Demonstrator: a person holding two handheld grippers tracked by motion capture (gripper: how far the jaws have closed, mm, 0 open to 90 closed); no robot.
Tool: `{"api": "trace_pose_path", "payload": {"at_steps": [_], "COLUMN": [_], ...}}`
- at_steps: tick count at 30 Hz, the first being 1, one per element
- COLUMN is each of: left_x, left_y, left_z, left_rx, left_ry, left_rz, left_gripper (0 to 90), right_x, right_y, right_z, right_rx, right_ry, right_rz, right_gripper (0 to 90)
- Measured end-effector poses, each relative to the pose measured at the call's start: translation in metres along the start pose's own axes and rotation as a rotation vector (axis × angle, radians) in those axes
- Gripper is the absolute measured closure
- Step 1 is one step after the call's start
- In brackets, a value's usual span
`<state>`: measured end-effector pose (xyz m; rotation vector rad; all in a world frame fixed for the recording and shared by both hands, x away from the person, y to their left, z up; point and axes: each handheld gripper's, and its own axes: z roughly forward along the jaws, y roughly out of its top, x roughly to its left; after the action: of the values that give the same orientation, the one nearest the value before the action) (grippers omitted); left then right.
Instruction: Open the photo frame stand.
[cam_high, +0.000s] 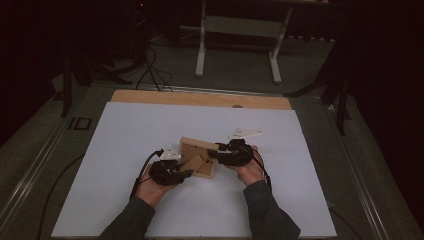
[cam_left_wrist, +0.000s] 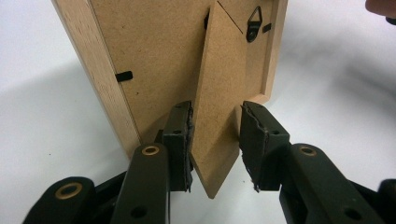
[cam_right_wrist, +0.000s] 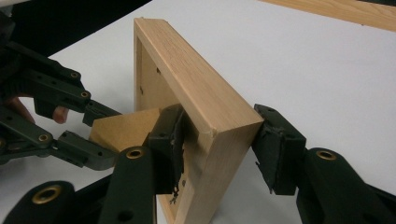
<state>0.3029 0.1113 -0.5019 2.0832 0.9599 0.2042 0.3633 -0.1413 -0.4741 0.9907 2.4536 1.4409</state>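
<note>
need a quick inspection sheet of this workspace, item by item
surface: white sheet over a wooden table top, its edge bare at the far side.
job's things: wooden picture frame, back side toward the left tool; its fibreboard stand leg swung out.
clutter: nothing seen.
grippers: left tool straddles the stand leg, one pad on it, the other apart; right tool straddles the frame's corner, a gap at one pad.
cables: black cable trails from the left tool; more on the floor.
surroundings: dark room, white table legs behind.
</note>
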Motion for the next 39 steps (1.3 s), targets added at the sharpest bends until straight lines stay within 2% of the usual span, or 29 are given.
{"api": "trace_pose_path", "payload": {"at_steps": [6,13,29,39], "left_x": [0.000,-0.001,0.000,0.001], "left_y": [0.001,0.004,0.006,0.005], "left_z": [0.000,0.003,0.011,0.012], "left_rx": [-0.010,-0.016,-0.039,-0.038], "left_ry": [0.024,0.062,0.143,0.159], "left_rz": [-0.001,0.007,0.001,0.001], "left_gripper": [66.6,66.5,66.3,66.2], "right_x": [0.002,0.004,0.005,0.008], "right_y": [0.001,0.004,0.012,0.013], "right_z": [-0.002,0.000,0.005,0.007], "right_rx": [-0.014,-0.016,-0.011,-0.011], "right_ry": [-0.010,-0.043,-0.094,-0.094], "right_rz": [-0.011,-0.033,-0.037,-0.047], "right_gripper": [56.0,56.2,55.0,53.7]}}
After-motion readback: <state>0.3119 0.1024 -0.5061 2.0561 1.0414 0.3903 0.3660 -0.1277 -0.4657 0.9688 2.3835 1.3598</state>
